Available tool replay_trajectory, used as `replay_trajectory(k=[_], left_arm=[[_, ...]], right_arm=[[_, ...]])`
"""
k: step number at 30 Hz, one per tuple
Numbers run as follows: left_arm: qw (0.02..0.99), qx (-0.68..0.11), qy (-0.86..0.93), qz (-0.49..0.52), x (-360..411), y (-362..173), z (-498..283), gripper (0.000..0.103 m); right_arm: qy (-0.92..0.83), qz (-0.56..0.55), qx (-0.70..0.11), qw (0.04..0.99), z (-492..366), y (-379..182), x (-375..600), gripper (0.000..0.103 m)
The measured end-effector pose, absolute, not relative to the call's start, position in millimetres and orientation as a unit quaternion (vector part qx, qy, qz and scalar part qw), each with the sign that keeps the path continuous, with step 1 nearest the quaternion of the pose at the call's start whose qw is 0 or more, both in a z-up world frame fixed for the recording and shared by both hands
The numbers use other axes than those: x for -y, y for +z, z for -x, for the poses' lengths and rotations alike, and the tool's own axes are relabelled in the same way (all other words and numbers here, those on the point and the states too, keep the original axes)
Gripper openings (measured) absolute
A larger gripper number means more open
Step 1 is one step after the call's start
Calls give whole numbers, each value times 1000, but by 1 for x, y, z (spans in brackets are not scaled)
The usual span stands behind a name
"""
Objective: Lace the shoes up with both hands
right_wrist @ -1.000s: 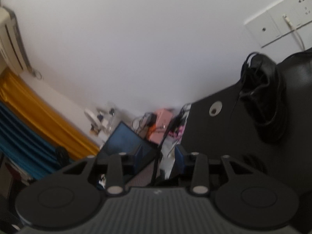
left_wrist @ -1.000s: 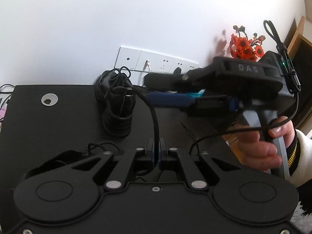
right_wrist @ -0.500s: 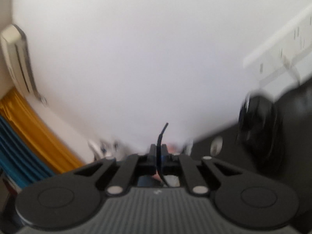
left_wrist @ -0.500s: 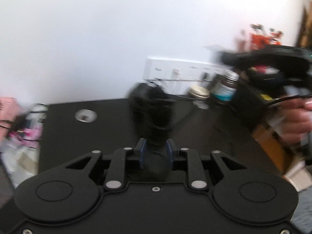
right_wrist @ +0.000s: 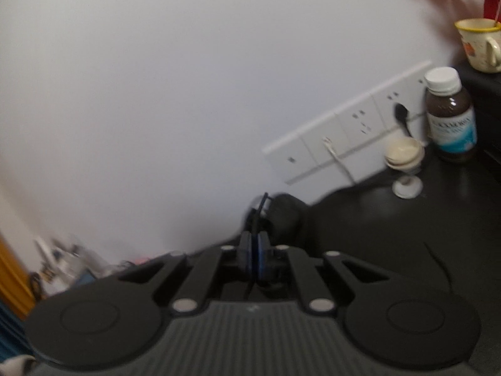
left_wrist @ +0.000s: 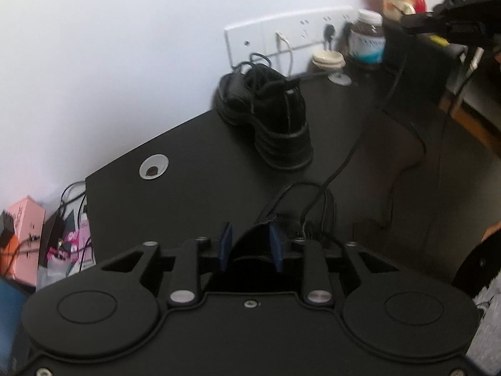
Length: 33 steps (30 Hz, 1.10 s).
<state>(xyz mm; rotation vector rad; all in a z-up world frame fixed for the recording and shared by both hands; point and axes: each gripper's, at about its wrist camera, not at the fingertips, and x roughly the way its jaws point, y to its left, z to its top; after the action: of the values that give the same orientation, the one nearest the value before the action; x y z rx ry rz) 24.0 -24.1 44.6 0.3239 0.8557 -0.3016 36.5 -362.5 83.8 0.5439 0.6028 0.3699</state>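
Left gripper: jaws are opening, blue pads standing apart; a dark flap of the near shoe is sitting between them, and the pads are not clearly pressing on it, so the grip is reading as released.
Near shoe: lying low at the near edge of the black table, mostly hidden under the left gripper; only its dark top and loose lace loops are showing.
Shoelace: running from the near shoe up and to the right across the table, toward the right gripper's body at the far right of the left wrist view.
Right gripper: pads are clenched together, pinching a thin black lace end that is sticking up past the tips.
Far shoe: black, standing upright on the table near the wall, laces bunched on top, well apart from the left gripper.
Wall sockets: white strip behind the far shoe, with a white cable plugged in.
Brown bottle: white cap, standing far right by the sockets.
Small glass dish: just left of the bottle.
Mug: yellow-rimmed, far right on a raised ledge.
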Motion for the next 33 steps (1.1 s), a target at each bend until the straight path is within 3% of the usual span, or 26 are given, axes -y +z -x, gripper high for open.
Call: replay_trajectory(k=[8, 10, 16, 23, 33], left_arm=[[881, -414, -153, -173, 27, 25, -42, 36], [882, -418, -154, -154, 22, 23, -46, 30], [884, -445, -141, -18, -11, 19, -66, 20], [867, -462, -122, 142, -47, 7, -78, 19], [848, -463, -112, 233, -66, -6, -78, 19]], right_arm=[[191, -214, -345, 894, -51, 70, 332, 4], [224, -181, -368, 884, -56, 68, 311, 4], [344, -89, -443, 823, -77, 47, 228, 4], [435, -73, -554, 706, -107, 25, 154, 4], [437, -66, -630, 639, -133, 10, 124, 4]])
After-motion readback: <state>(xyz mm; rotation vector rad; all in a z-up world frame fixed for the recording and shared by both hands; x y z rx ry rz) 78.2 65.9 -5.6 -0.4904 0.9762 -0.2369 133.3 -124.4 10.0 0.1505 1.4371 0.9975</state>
